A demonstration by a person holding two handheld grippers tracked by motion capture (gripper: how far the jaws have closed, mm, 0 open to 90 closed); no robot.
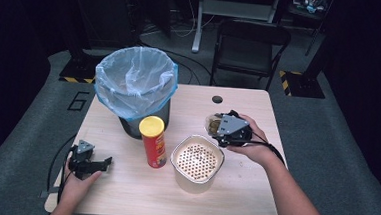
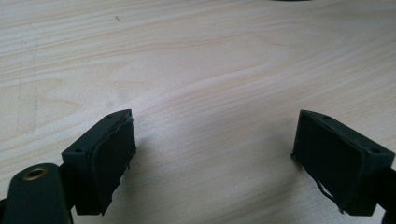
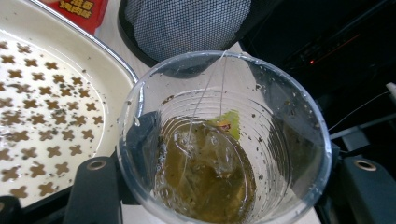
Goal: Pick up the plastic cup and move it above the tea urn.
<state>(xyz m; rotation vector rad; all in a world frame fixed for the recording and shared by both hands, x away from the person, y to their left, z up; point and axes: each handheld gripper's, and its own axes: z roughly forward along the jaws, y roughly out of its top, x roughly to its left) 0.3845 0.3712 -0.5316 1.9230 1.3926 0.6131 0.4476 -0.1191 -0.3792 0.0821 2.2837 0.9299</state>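
A: Looking down from the high view: one bin [image 1: 134,86] lined with a clear bag at far left, one red chip can [image 1: 153,141] with a yellow lid, one perforated strainer tub [image 1: 196,163]. The right gripper [image 1: 216,125] holds a cup just beyond the tub; the left gripper [image 1: 106,161] rests near left.

B: The left gripper view?

A: Jaws wide over bare table [image 2: 201,60].

B: The right gripper view?

A: Jaws clamp one clear cup [image 3: 224,140] holding one teabag [image 3: 205,163] and brownish dregs.
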